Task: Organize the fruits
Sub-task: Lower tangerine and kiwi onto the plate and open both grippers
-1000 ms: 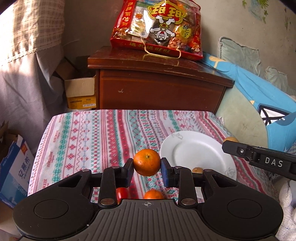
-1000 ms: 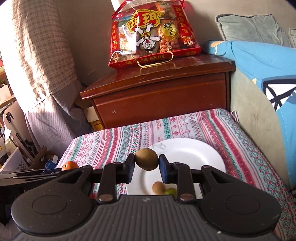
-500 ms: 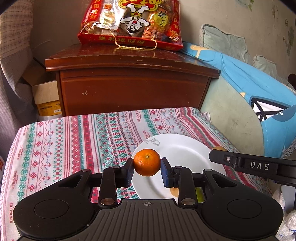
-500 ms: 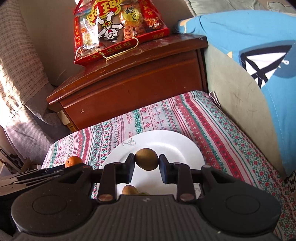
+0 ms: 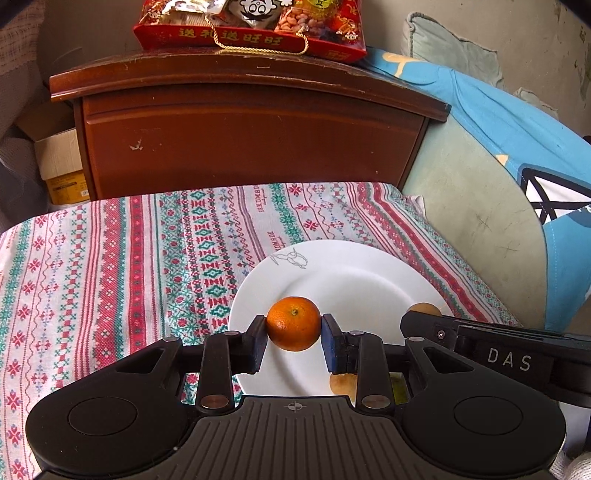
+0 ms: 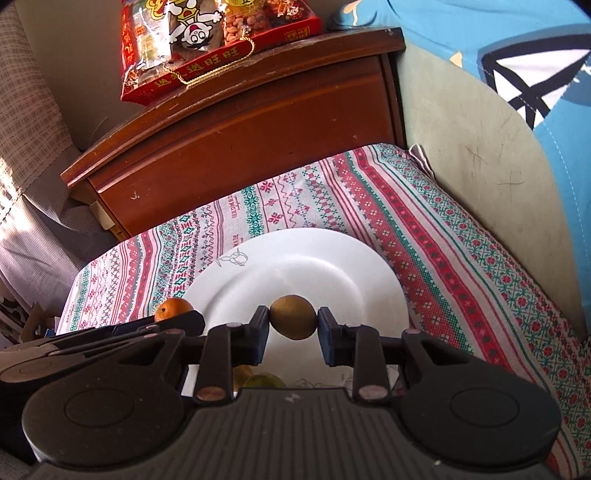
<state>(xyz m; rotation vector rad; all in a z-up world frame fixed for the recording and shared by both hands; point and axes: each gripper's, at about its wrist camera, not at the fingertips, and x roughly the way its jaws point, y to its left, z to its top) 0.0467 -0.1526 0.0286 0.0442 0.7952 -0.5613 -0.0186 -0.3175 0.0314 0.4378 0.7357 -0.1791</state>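
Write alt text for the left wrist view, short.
The left tongs grip a mandarin orange above a white plate on a patterned tablecloth. The right tongs enter from the right holding a brownish fruit; behind stands a wooden cabinet with a red snack bag.

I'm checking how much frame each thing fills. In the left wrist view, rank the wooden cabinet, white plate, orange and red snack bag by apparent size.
Largest to smallest, as they look:
1. wooden cabinet
2. white plate
3. red snack bag, though the frame's top edge crops it, so this rank is unsure
4. orange, held close to the camera in the left gripper jaws
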